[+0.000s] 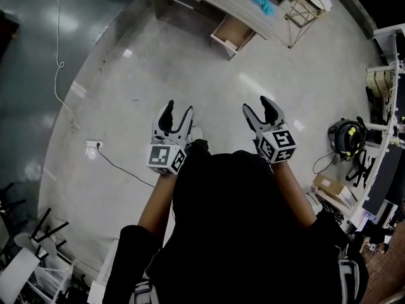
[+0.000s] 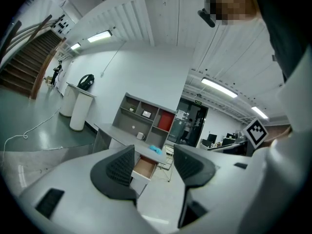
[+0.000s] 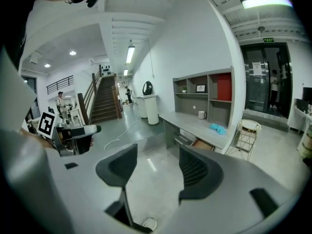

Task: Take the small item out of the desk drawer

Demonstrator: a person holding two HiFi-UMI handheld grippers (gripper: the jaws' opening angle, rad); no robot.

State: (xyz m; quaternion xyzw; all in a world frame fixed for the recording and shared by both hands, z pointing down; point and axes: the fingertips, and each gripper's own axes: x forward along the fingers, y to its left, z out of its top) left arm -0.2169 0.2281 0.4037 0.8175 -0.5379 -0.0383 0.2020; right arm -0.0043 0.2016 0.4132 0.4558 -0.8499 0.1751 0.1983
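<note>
The left gripper and right gripper gape empty; the open desk drawer lies well ahead, nearer the right gripper.

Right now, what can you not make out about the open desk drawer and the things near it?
- Inside of the drawer: head view, too far and small; no item can be told.
- Same drawer, left gripper view: partly behind one of the fingers.
- Blue thing on the desk: too small in every view to identify.
</note>
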